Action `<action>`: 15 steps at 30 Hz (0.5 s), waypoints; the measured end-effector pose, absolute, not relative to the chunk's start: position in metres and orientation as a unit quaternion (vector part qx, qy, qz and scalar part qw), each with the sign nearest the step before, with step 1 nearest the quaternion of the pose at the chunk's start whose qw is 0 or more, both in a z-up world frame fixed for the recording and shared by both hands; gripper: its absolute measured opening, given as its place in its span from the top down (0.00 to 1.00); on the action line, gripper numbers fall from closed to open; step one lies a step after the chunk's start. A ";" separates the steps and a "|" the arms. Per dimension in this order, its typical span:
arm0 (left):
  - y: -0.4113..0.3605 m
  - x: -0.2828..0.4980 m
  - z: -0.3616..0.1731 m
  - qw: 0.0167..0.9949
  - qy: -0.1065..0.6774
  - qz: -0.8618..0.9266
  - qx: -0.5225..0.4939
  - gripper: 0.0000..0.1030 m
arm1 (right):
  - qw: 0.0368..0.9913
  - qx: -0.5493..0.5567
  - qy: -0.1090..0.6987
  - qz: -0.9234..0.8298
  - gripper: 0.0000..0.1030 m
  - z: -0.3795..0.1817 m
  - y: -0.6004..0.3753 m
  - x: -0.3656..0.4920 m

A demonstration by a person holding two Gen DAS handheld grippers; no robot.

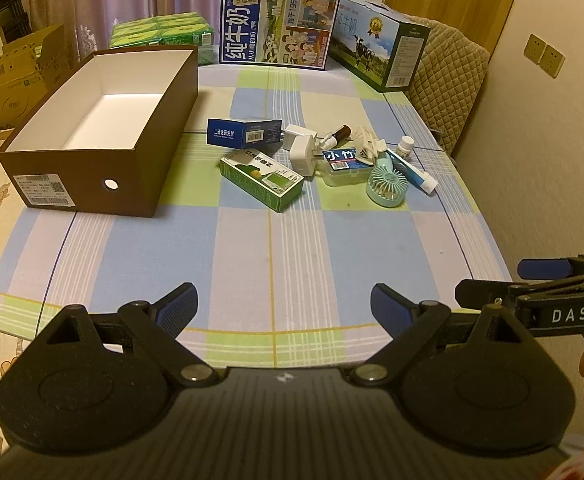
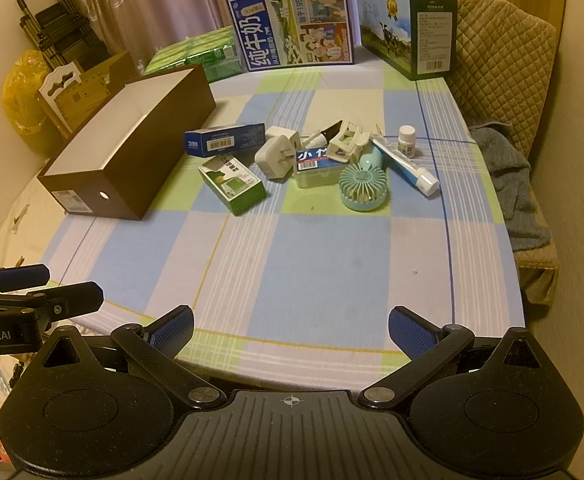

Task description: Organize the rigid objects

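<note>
My left tongs (image 1: 284,312) and right tongs (image 2: 290,334) both stood wide with nothing between their blue pads, hovering over the near edge of the desk (image 1: 292,248) with its checked cloth. On the side of the right tool I could read "DAS", and on the left one "Robot.AI". The things to sort lay in a heap well ahead of both tongs, near the middle of the desk: a blue carton (image 1: 244,133) with a barcode, a green carton (image 1: 262,179), a white plug adapter (image 1: 302,152), a clear case (image 1: 346,168) with a blue label reading "小竹", a mint hand fan (image 1: 388,184), a tube (image 1: 410,168), a small white bottle (image 1: 405,146), a white hair clip (image 2: 348,140) and a dark dropper bottle (image 1: 338,135). To the left of the heap stood the open brown box (image 1: 104,128), white inside, with a shipping label on its near end. At the far edge stood a milk carton (image 1: 278,26) marked "纯牛奶" and "1956".
</note>
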State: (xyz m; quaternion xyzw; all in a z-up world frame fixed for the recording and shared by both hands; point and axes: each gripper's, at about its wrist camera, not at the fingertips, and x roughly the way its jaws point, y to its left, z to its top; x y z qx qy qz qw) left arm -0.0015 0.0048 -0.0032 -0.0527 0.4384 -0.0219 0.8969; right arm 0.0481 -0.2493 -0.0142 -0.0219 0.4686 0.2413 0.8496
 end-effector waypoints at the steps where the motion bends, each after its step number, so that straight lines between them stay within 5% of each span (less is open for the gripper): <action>1: 0.005 -0.001 -0.003 0.897 0.439 -0.022 -0.053 0.11 | 0.850 -0.022 0.469 0.241 0.02 -0.014 -0.249 0.048; 15: 0.003 -0.001 -0.003 0.897 0.438 -0.016 -0.054 0.11 | 0.849 -0.023 0.469 0.242 0.02 -0.015 -0.248 0.047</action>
